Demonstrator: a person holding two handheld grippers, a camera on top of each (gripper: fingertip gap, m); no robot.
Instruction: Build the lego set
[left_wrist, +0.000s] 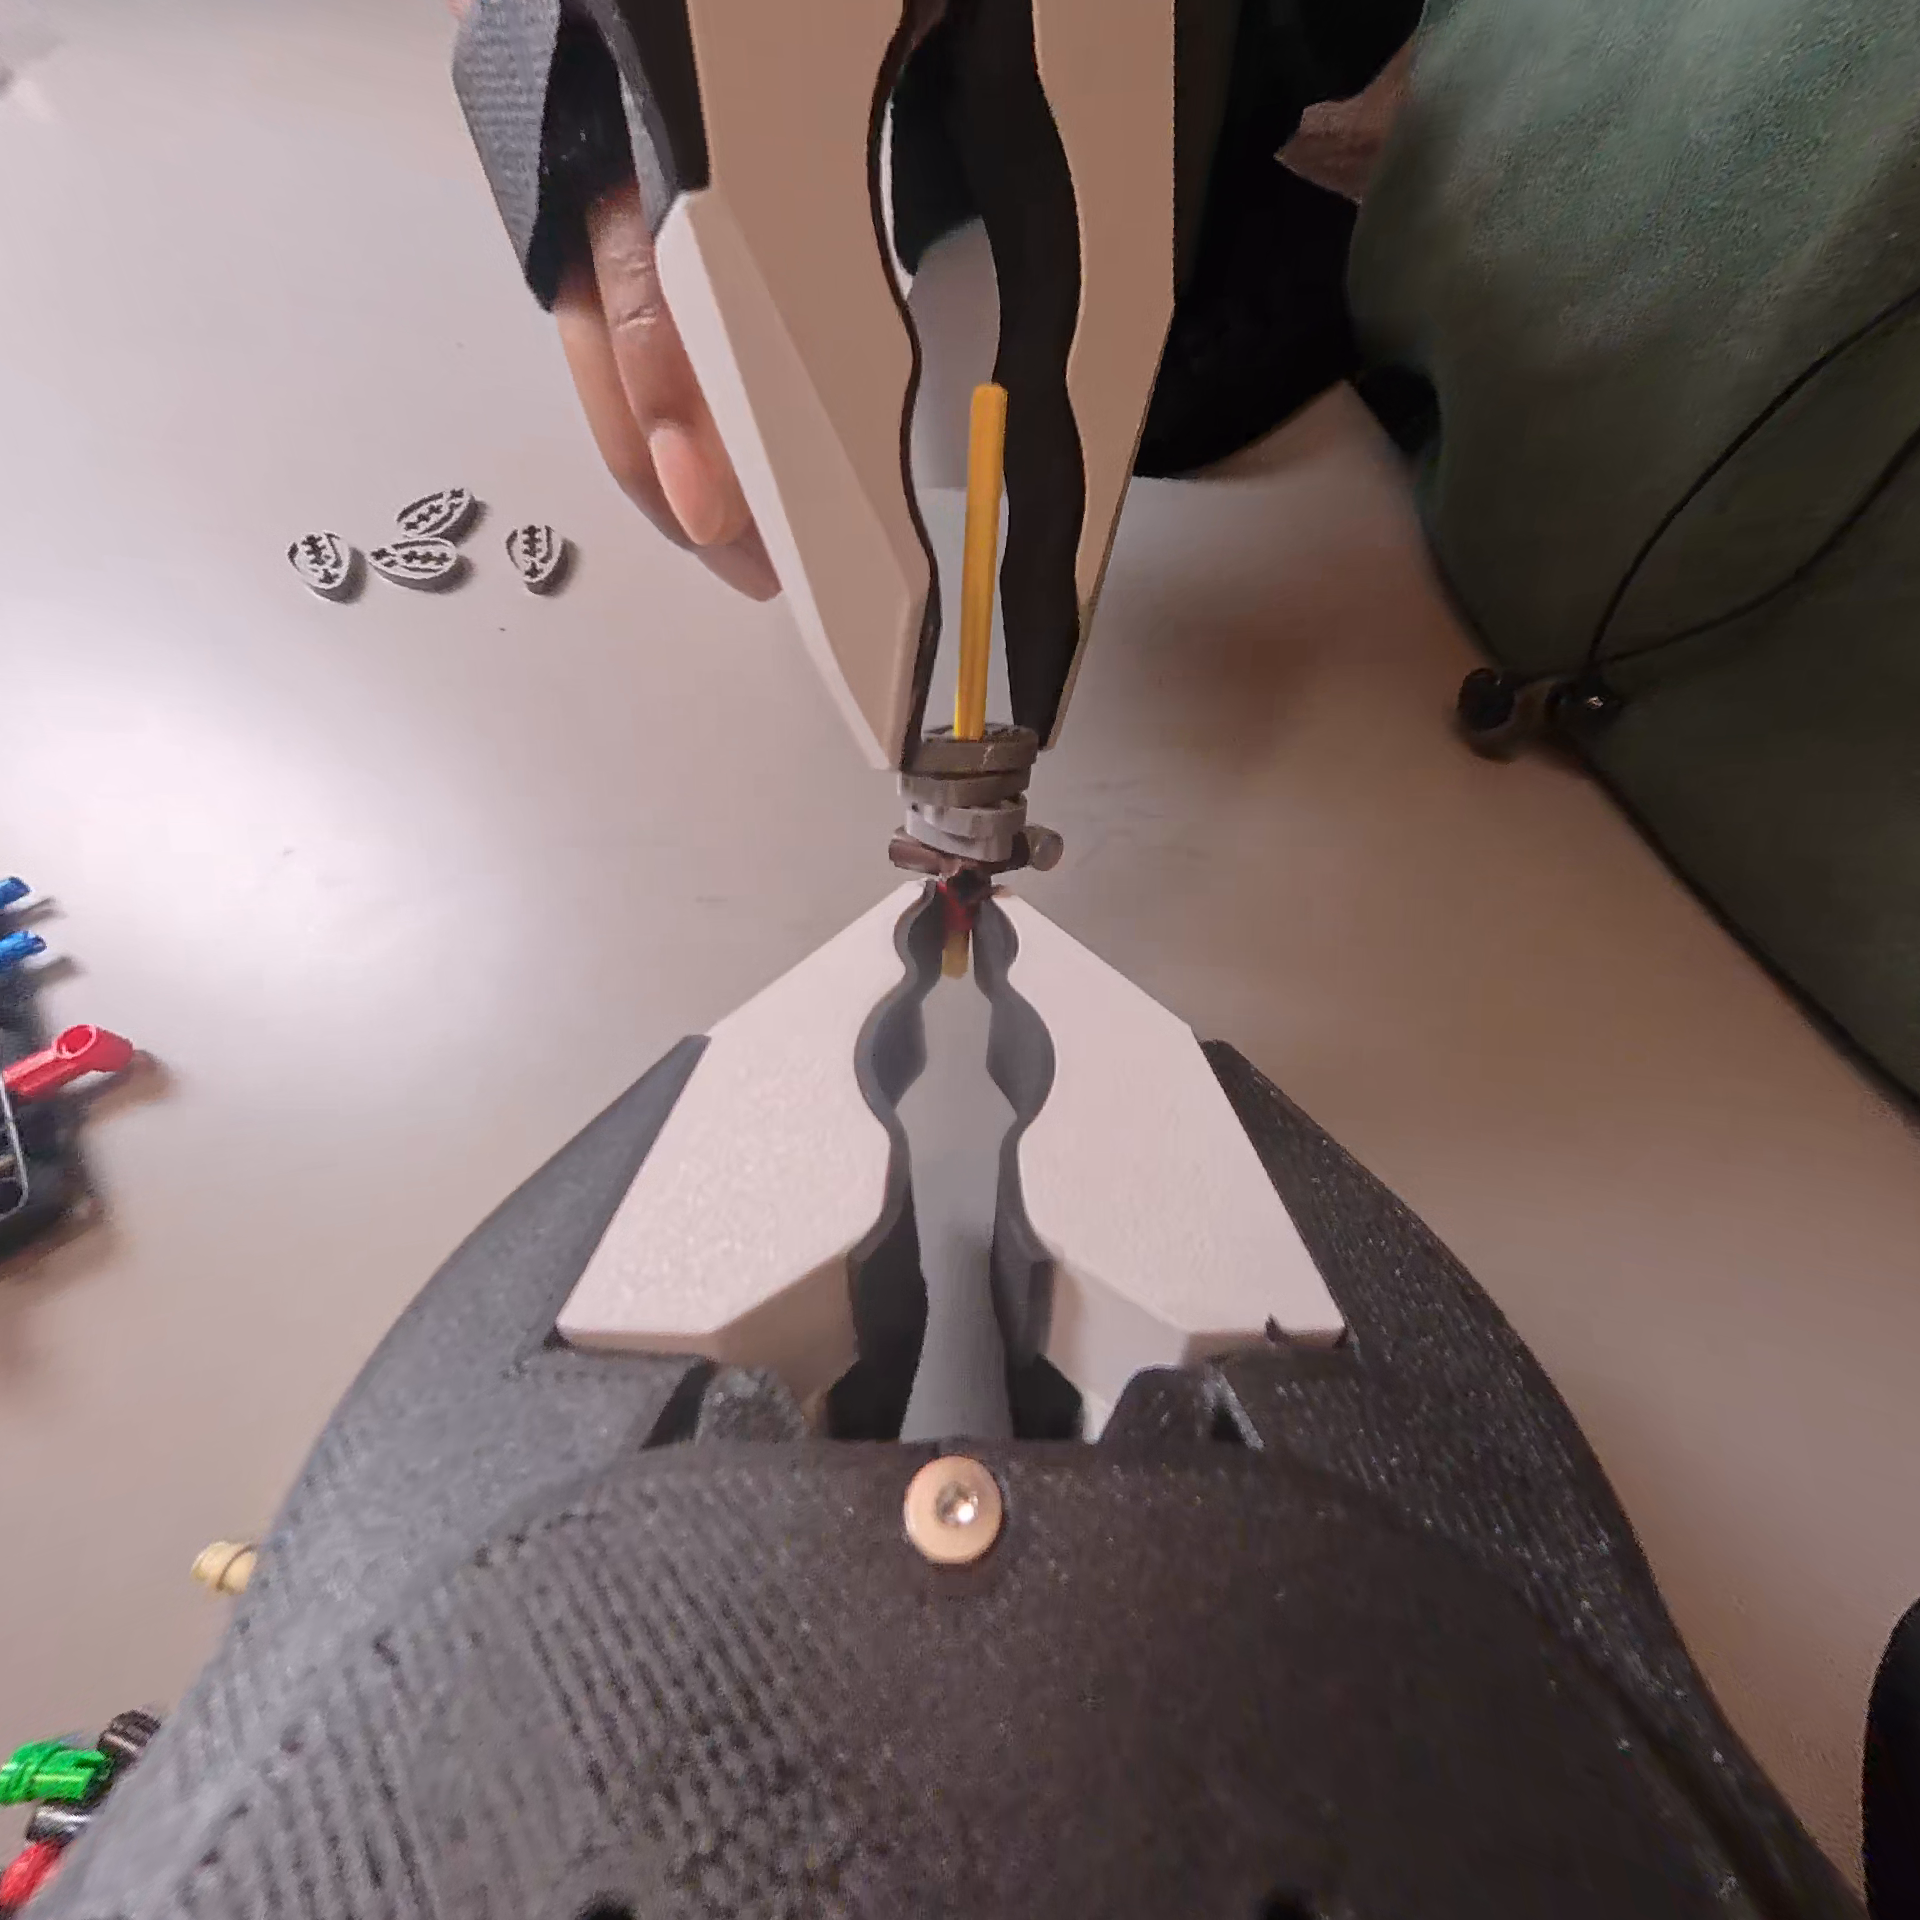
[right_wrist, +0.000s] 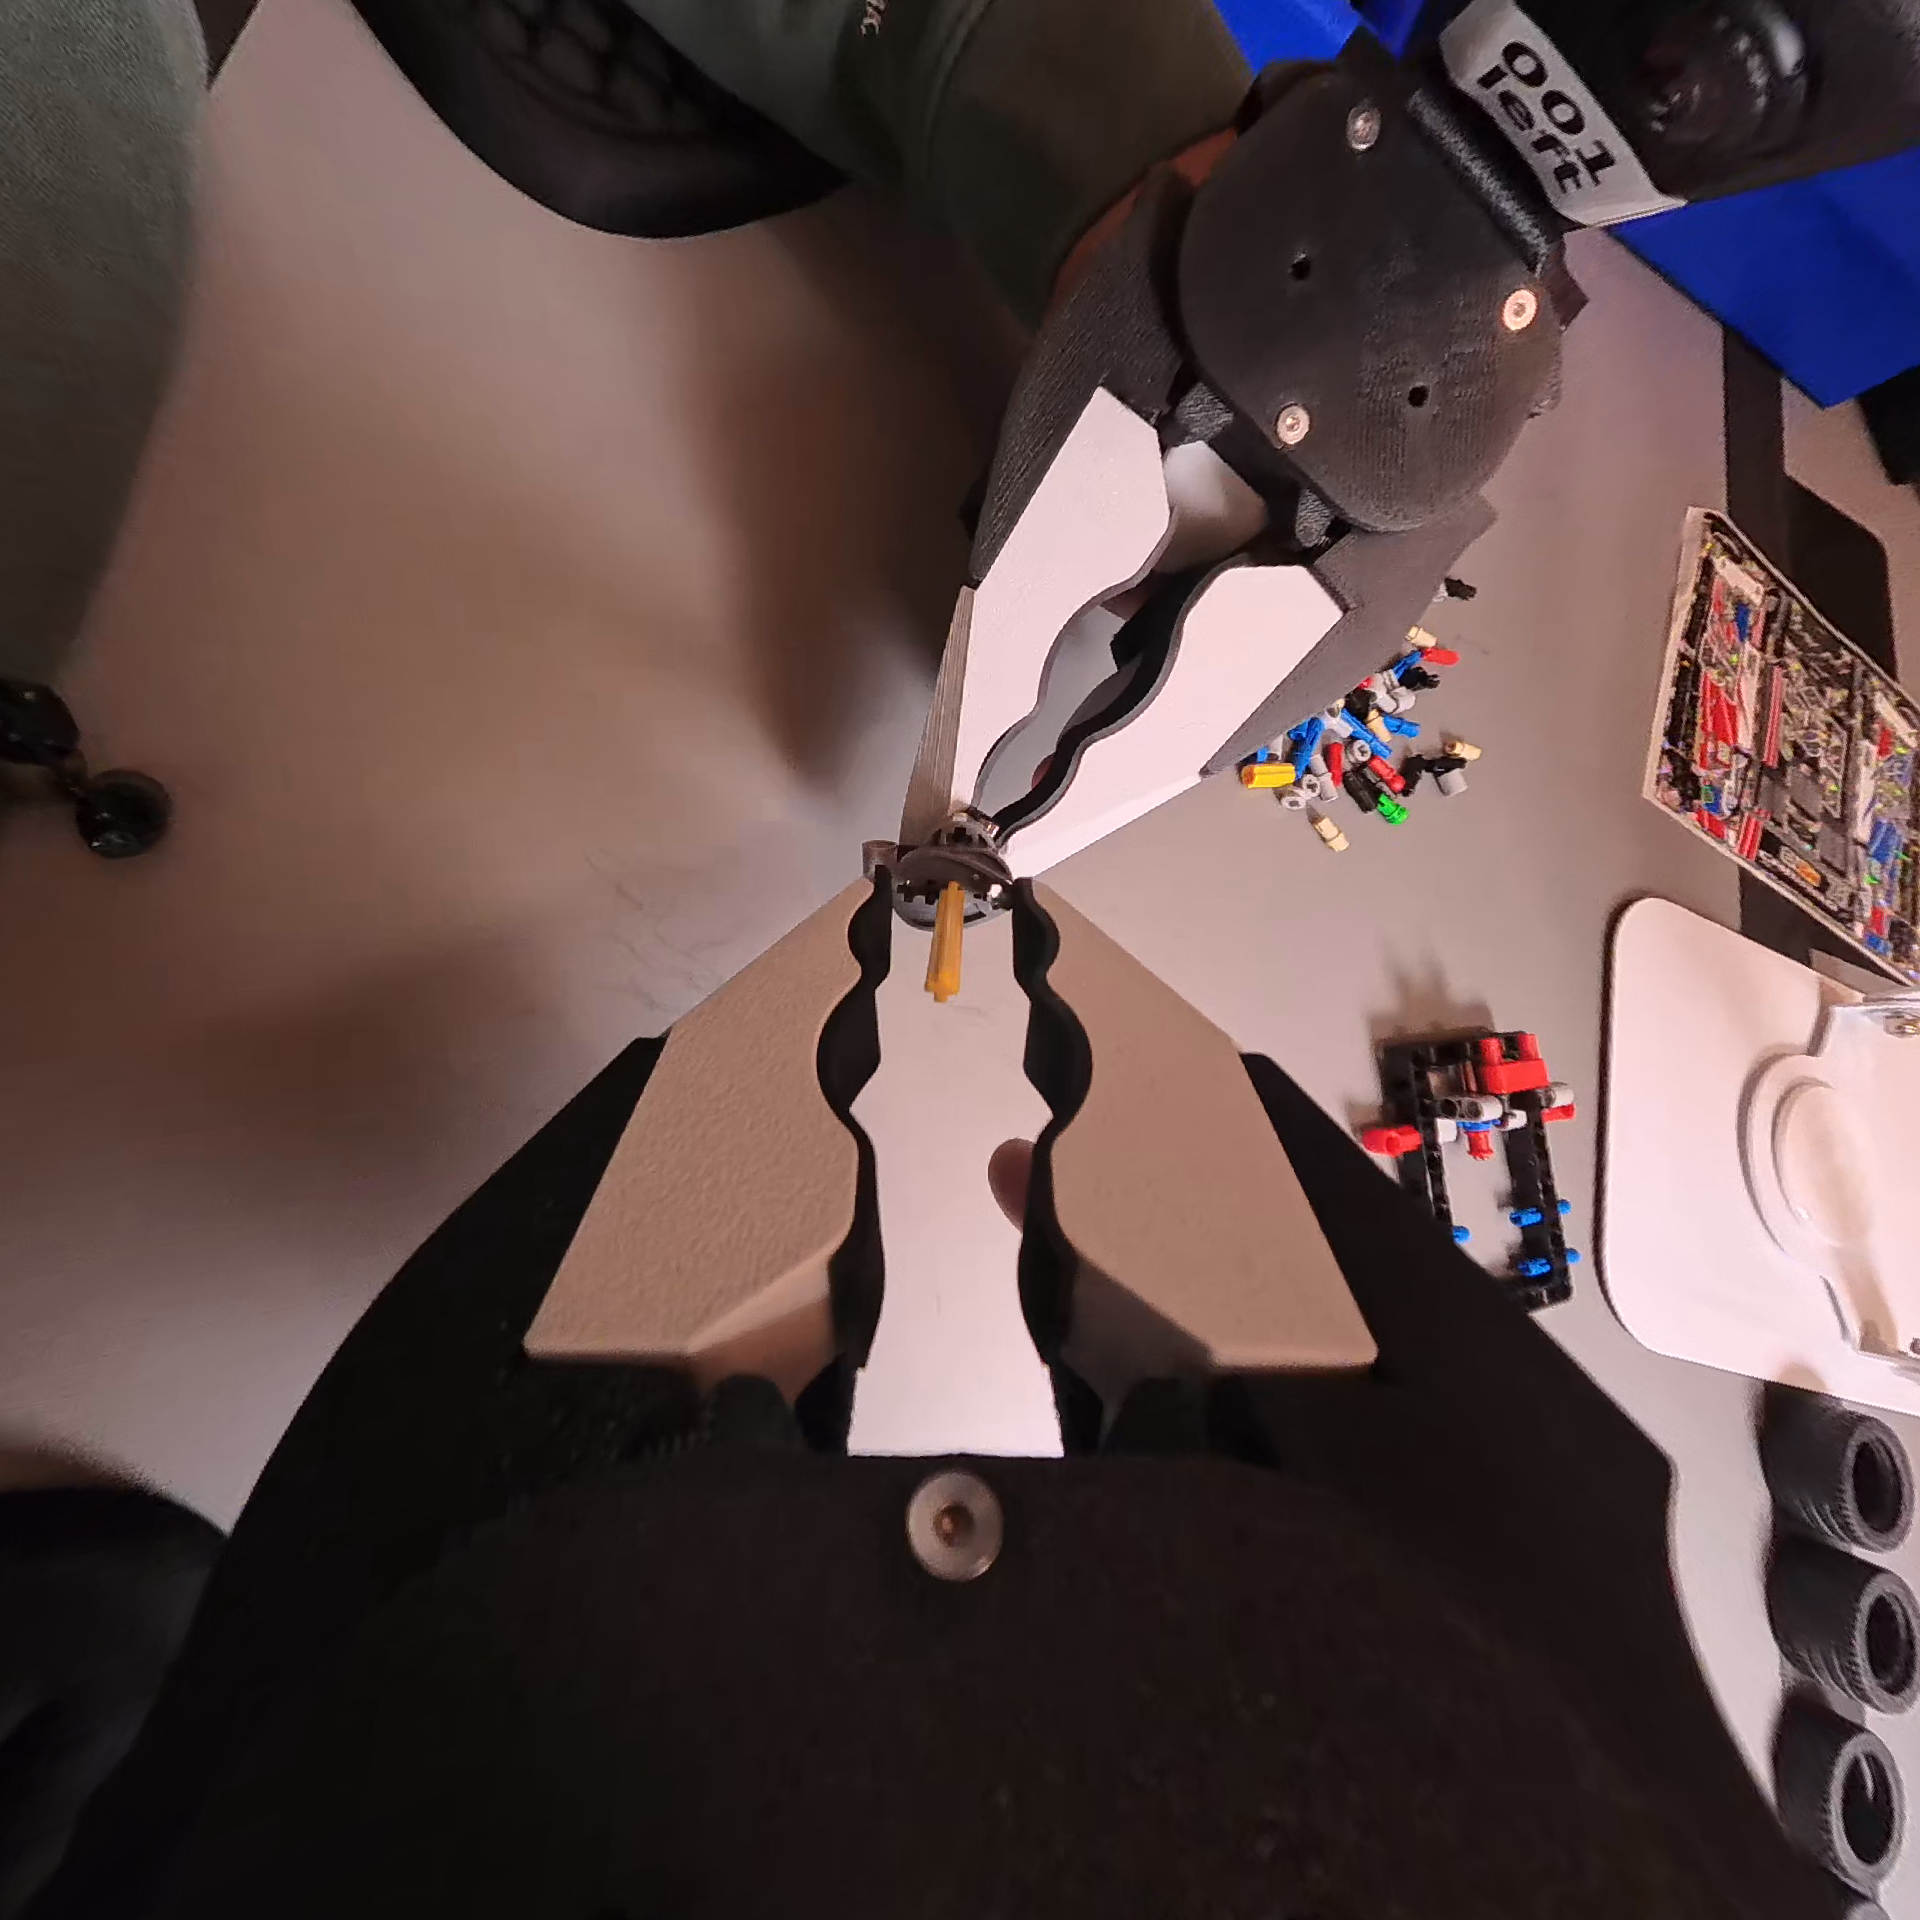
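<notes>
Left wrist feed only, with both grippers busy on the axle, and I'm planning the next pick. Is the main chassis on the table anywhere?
Observer: Yes. A black chassis frame with red and blue parts lies flat on the table. It is to the right of the right gripper, whose tips flank the grey cam stack on the yellow axle.
Operator: Wheels fitted?
Observer: No. Three black tyres sit loose in a row at the lower right edge.
Operator: Manual nearby?
Observer: An instruction booklet lies beyond the chassis. Next to it is a pile of small parts, partly hidden behind the left gripper.
</notes>
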